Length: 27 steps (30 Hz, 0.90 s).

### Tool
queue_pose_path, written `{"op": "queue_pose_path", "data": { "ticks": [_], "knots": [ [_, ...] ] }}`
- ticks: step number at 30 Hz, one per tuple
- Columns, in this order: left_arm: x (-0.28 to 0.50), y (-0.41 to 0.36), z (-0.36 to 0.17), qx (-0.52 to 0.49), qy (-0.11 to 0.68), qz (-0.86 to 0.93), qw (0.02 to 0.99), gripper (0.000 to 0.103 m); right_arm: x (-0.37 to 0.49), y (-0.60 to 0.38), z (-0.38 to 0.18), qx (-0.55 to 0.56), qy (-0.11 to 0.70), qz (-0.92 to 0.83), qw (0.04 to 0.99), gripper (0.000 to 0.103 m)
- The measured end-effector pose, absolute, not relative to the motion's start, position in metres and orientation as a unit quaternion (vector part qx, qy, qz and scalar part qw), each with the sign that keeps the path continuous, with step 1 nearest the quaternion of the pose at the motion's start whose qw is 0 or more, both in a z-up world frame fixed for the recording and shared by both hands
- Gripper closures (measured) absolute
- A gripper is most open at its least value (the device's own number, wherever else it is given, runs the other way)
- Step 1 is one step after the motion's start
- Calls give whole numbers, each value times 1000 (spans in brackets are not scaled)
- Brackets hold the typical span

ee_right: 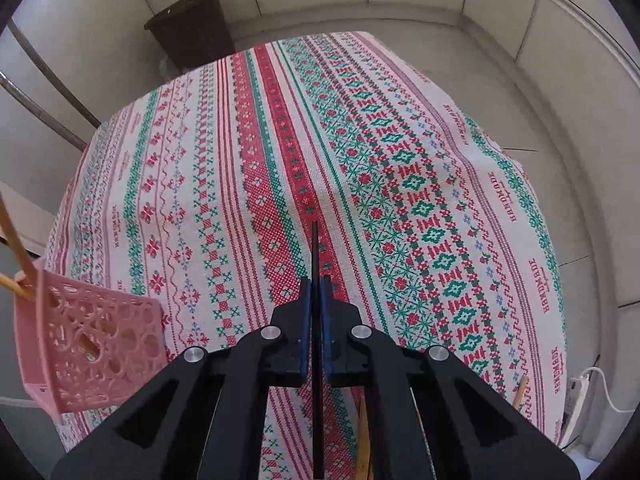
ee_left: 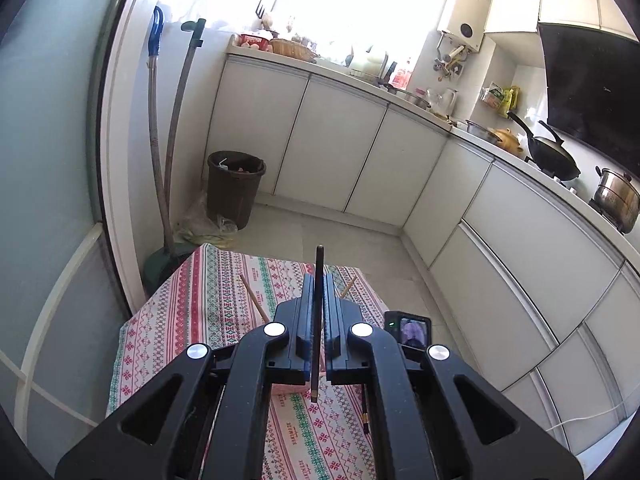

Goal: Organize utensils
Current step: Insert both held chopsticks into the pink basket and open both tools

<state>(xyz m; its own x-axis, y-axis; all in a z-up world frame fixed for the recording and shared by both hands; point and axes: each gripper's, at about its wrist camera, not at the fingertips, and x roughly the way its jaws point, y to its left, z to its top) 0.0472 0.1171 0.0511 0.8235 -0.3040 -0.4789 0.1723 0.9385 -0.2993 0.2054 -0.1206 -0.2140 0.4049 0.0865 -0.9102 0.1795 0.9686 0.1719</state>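
Halfway-ish: pink basket point(ee_right: 90, 340) at near left already has wooden chopsticks point(ee_right: 16, 236). Left gripper point(ee_left: 318, 280) and right gripper point(ee_right: 316, 284) each pinch a black chopstick point(ee_left: 319, 320); strays remain on the tablecloth point(ee_right: 280, 140).

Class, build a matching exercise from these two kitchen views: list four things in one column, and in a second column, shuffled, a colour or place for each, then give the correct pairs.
Things:
1. utensil basket
2. waste bin
3. chopstick in the left gripper
4. wok

Descriptions:
A. on the stove at the right
B. pink, with wooden chopsticks standing in it
C. dark brown, on the floor by the cabinets
D. black, clamped between blue pads

Pairs: 1-B, 2-C, 3-D, 4-A
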Motion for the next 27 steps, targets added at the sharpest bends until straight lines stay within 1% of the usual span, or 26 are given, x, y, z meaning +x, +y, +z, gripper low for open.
{"op": "queue_pose_path", "data": {
  "ticks": [8,15,22,27],
  "knots": [
    [41,113,58,-127,261,-131,948,100,151,-135,-116,133,467,-17,874,98],
    [37,114,64,-132,245,-121,953,100,104,-144,-59,153,412,-6,898,98],
    [60,119,59,-156,239,-98,953,100,80,-152,6,209,337,39,917,98],
    [87,117,41,-173,248,-80,950,100,84,-144,28,230,311,70,919,98]
  ]
}}
